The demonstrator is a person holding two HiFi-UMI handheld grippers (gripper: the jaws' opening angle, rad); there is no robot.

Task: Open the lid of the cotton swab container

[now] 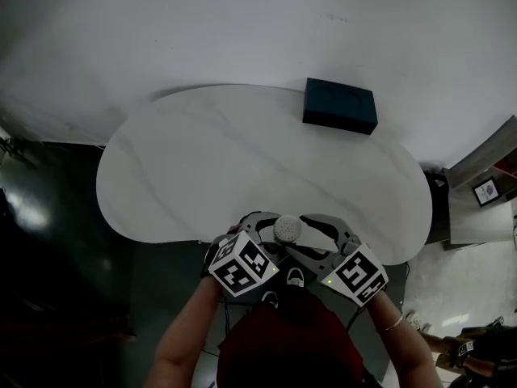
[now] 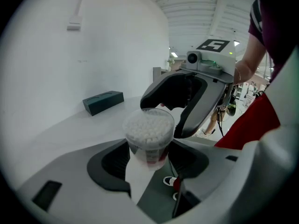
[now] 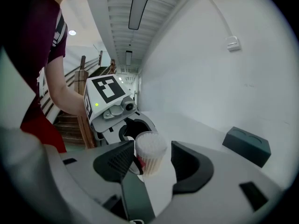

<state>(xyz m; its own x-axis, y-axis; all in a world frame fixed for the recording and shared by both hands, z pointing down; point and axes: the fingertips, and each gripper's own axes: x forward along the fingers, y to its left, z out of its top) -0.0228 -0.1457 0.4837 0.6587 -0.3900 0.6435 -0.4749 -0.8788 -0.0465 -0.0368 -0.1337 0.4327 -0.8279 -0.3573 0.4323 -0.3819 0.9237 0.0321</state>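
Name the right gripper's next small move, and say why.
Probably lift the right gripper to the cotton swab container's top rim and close there to pry it open. The left gripper grips the container's lower body, while the right jaws stand open on either side of it, pressing nothing.

A white kidney-shaped table [image 1: 202, 168] fills the middle of the head view. A dark teal box [image 1: 340, 106] lies at 1 o'clock from its centre, at the far edge near the white wall [image 1: 242, 31]. Dark glossy floor [image 1: 48, 241] shows at 8 o'clock, and a small framed picture [image 1: 487, 191] at 3 o'clock. In the right gripper view a white wall fitting [image 3: 232, 43] sits at 12 o'clock above the box
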